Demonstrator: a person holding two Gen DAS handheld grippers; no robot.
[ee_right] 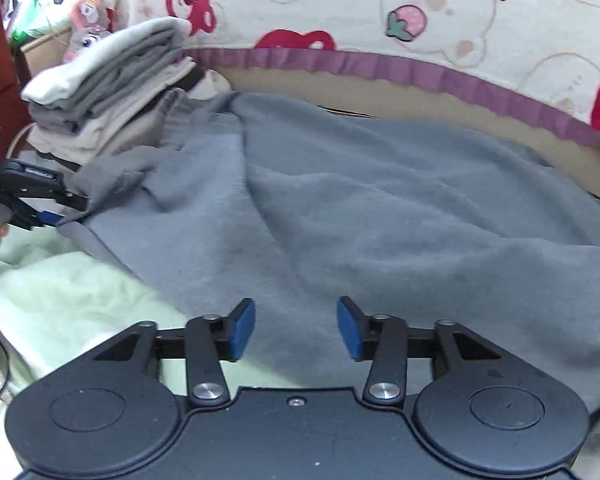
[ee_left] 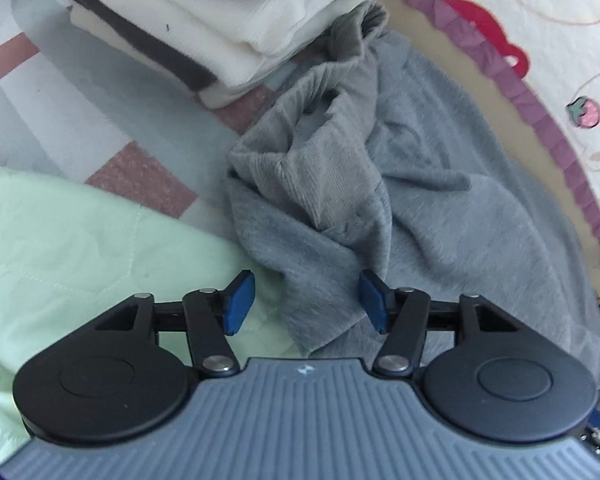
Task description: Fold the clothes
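The grey fleece garment (ee_right: 380, 216), soft and brushed, lies spread and rumpled ahead of both tools, over a pale green quilted blanket (ee_left: 60, 232) that shows on the left of each view. A ribbed cuff and sleeve (ee_left: 320, 152) sit bunched in a heap just ahead of the left tool (ee_left: 306, 300); beyond that heap stands a stack of folded white and grey clothes (ee_left: 204, 20), close enough that the sleeve end touches its base. A cream cartoon-print cover with a purple frilled edge (ee_right: 440, 68) runs along the far side.

The left tool stands open, its blue pads apart with a fold of the grey fleece lying between them, though the pads do not press on it. The right tool (ee_right: 296, 328) is open too and hovers over the near part of the garment with nothing gripped. No earlier view is given, so I judge this to be either a release or the moment before a fresh grasp.

What could go wrong from here, as I read it: the fleece is thick and doubled near the left tool, so a closing grip may take two layers rather than one edge and drag the whole heap instead of straightening the sleeve. A pull toward the stack could topple or disturb the folded pile, since the sleeve lies against it. A low grip might also catch the green blanket under the fleece and lift it along. With the right tool over a flat middle area rather than a hem, any fold made from there would likely come out crooked.
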